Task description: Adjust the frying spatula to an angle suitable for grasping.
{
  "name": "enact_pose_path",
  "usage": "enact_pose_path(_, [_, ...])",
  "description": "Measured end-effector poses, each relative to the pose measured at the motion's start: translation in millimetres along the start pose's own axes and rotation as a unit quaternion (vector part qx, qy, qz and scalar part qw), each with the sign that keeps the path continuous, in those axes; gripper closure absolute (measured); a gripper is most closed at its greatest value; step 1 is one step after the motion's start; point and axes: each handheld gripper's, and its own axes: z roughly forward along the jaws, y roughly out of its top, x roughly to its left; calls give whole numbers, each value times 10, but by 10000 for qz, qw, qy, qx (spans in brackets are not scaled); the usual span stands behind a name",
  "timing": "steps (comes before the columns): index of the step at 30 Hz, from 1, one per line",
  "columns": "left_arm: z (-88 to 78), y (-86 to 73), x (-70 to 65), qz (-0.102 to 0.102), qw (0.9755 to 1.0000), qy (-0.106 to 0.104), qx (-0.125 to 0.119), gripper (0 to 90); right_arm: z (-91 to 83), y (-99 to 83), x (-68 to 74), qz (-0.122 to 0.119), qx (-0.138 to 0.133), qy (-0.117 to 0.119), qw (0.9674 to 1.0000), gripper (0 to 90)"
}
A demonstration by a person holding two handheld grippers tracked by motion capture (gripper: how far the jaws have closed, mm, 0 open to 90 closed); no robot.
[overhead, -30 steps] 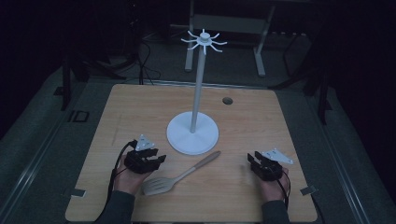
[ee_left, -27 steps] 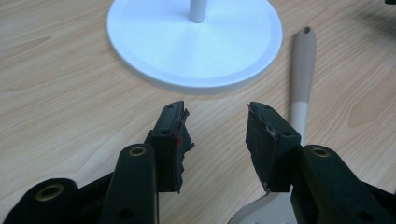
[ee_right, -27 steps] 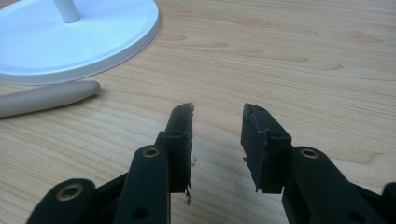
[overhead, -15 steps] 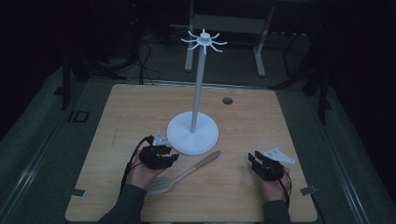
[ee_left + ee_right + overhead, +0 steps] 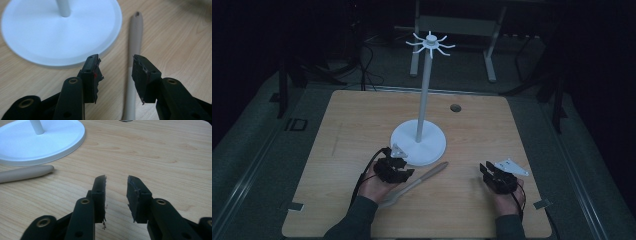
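Observation:
A beige utensil with a long handle (image 5: 424, 176) lies slantwise on the wooden table (image 5: 352, 125), just in front of a white stand's round base (image 5: 432, 145). My left gripper (image 5: 401, 170) hovers over the handle's middle, and the hand covers the utensil's wide end. In the left gripper view the left gripper (image 5: 116, 62) is open and the handle (image 5: 135, 35) runs below the gap, close to the right-hand jaw, with the base (image 5: 37, 37) beyond. My right gripper (image 5: 488, 170) is open over bare wood at the front right. In its own view the right gripper (image 5: 116, 180) holds nothing, and the handle's tip (image 5: 27, 173) lies at the left.
The stand's thin pole (image 5: 424, 95) rises to a ring of white hooks (image 5: 430, 42). A small dark hole (image 5: 455, 107) sits in the tabletop behind the base. Dark floor, cables and frame legs surround the table.
My left gripper has travelled right, from the table's front left to over the utensil's handle beside the stand's base. The right gripper has stayed put.

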Motion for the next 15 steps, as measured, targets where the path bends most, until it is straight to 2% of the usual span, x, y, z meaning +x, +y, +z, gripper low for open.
enact_pose_path(6, [160,39,-49,32,9996,-157,251,593,9,-5,-20,38,51,0,10000,654])
enact_pose_path(11, [307,78,-94,165,9979,-275,556,620,15,-14,-11,-3,92,-52,9999,632])
enact_pose_path(15, [396,100,-110,249,9964,-286,757,645,14,-17,-17,7,89,-49,9999,626])
